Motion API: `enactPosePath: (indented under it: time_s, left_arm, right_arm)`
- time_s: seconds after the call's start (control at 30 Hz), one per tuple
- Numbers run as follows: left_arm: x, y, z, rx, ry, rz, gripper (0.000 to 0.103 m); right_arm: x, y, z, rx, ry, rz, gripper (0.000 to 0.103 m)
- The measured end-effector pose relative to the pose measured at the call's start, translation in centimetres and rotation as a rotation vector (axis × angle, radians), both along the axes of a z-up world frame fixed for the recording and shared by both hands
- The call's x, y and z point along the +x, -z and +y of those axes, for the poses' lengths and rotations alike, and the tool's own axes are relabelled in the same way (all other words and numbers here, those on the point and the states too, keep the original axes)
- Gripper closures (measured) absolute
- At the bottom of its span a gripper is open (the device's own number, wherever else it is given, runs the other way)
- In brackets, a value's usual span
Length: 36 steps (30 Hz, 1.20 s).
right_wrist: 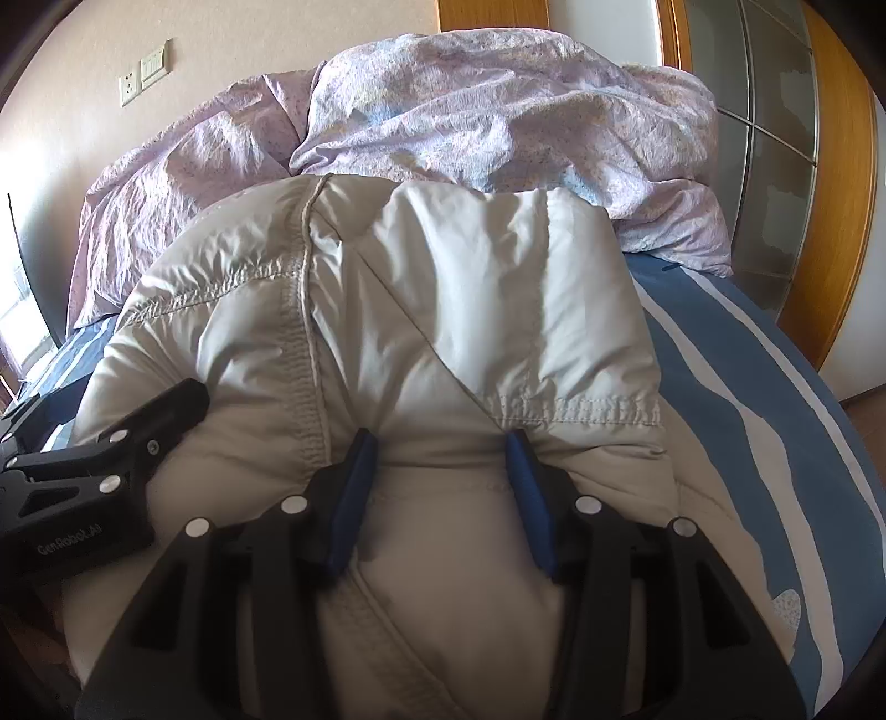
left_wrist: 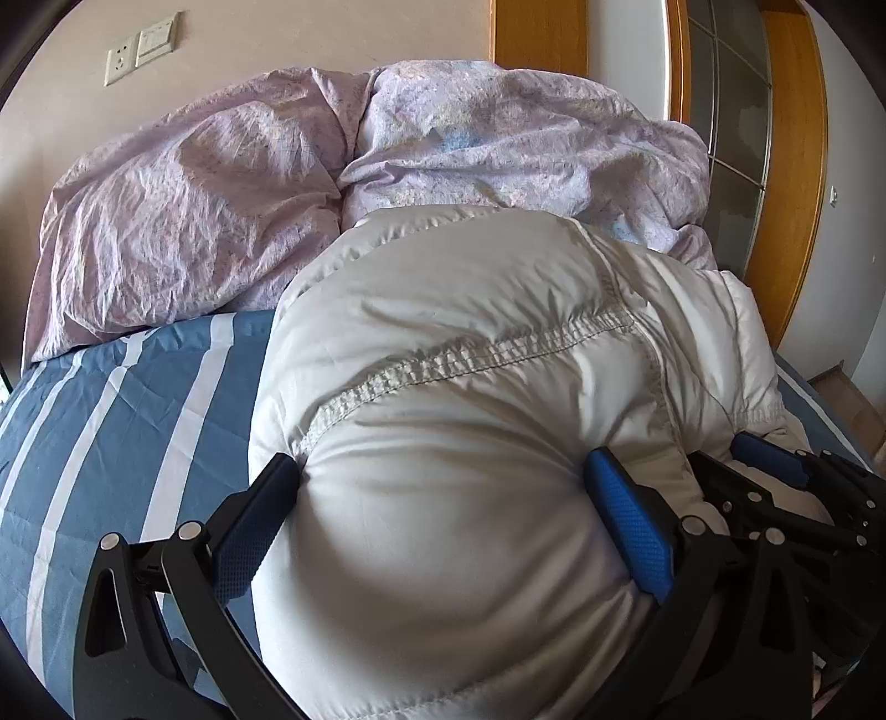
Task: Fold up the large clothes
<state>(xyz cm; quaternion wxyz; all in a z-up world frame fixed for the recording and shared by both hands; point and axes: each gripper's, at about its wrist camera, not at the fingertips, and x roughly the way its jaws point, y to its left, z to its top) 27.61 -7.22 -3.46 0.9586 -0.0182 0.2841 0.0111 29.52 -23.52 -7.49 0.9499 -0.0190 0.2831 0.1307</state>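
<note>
A puffy pale grey down jacket (left_wrist: 454,387) lies bunched on the blue striped bed sheet (left_wrist: 111,410); it also fills the right wrist view (right_wrist: 421,310). My left gripper (left_wrist: 443,471) stands wide open with a thick bulge of the jacket between its blue pads. My right gripper (right_wrist: 440,443) is partly open, its pads pressed into a fold of the jacket near a stitched seam. The right gripper also shows at the lower right of the left wrist view (left_wrist: 775,487), and the left gripper at the left of the right wrist view (right_wrist: 111,443).
A crumpled lilac quilt (left_wrist: 332,183) is heaped at the head of the bed against the wall. A wooden-framed glass door (left_wrist: 742,138) stands at the right. A wall socket and switch (left_wrist: 138,50) are at upper left. The sheet also shows at right (right_wrist: 747,399).
</note>
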Motion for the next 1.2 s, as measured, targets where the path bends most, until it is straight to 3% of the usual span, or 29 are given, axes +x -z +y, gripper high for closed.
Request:
enactPosePath:
  time_s: [0.1, 0.17, 0.23, 0.3, 0.33, 0.47, 0.57, 0.7, 0.8, 1.1, 1.2]
  left_arm:
    - [-0.1, -0.4, 0.3, -0.013, 0.013, 0.002, 0.001]
    - [-0.7, -1.0, 1.0, -0.04, 0.038, 0.012, 0.001]
    - [-1.5, -1.9, 2.4, -0.117, 0.079, 0.03, 0.001]
    - [-2.2, -2.6, 4.4, -0.231, 0.122, 0.041, 0.001]
    - [-2.4, -2.9, 5.4, -0.282, 0.141, 0.046, 0.001]
    - [-2.2, -3.1, 8.4, -0.387, 0.189, 0.109, 0.001]
    - [-1.6, -2.0, 9.8, -0.452, 0.195, 0.165, 0.001]
    - [-0.7, -0.2, 10.2, -0.56, 0.239, 0.24, 0.001]
    - [-0.3, 0.7, 9.4, -0.568, 0.275, 0.268, 0.001]
    - [0.4, 1.6, 9.3, -0.588, 0.3, 0.259, 0.001]
    - [0.3, 1.6, 9.7, -0.599, 0.307, 0.263, 0.001]
  right_arm:
    - [0.2, -0.4, 0.0, -0.015, -0.008, 0.027, 0.053]
    - [0.6, -1.6, -0.4, -0.001, -0.029, 0.089, 0.046]
    - [0.8, -3.3, -2.0, 0.072, -0.075, 0.16, 0.022]
    - [0.4, -5.4, -4.7, 0.176, -0.096, 0.16, 0.004]
    - [0.4, -6.1, -5.8, 0.204, -0.089, 0.155, 0.002]
    - [2.3, -7.1, -9.8, 0.297, -0.078, 0.251, 0.002]
    - [5.2, -5.6, -11.3, 0.315, -0.07, 0.4, 0.002]
    - [8.5, -1.9, -12.1, 0.414, -0.128, 0.596, 0.002]
    - [9.7, -0.4, -11.5, 0.435, -0.155, 0.686, 0.002]
    - [10.6, 1.5, -8.8, 0.452, -0.278, 0.739, 0.002]
    - [9.5, 0.7, -6.3, 0.376, -0.384, 0.736, 0.002]
